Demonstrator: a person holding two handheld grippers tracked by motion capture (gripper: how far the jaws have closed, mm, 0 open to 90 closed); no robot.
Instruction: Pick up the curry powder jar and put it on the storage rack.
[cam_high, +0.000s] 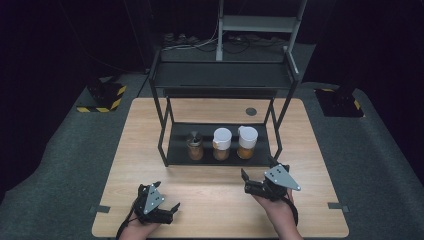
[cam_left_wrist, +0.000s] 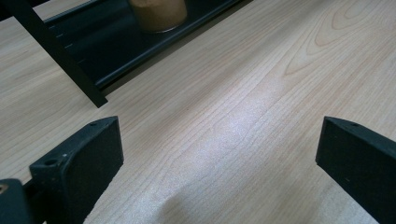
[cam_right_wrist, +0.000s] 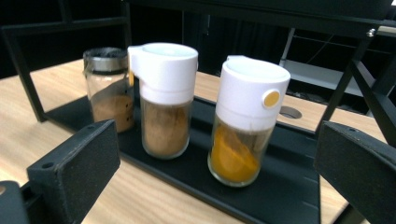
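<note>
Right gripper (cam_high: 258, 176) wide open, pointed at the orange-spice jar (cam_right_wrist: 247, 121), rightmost of three on the rack's bottom shelf (cam_right_wrist: 280, 186). Left gripper (cam_high: 159, 199) open too, low over bare table (cam_left_wrist: 243, 116).

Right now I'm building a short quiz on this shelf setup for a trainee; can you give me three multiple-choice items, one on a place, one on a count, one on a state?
1. Where do the spice jars stand?
A. on the lower shelf of the black rack
B. on the top shelf
C. on the bare table

2. How many jars have white caps?
A. one
B. two
C. three

3. How do the right gripper's jaws stand?
A. shut on a jar
B. shut on nothing
C. open, apart from the jars

Answers:
1 A: the jars rest on the lower shelf of the black rack.
2 B: the middle jar and the right jar have white caps; the left jar has a metal lid.
3 C: the right gripper has its jaws wide apart, short of the jars.
</note>
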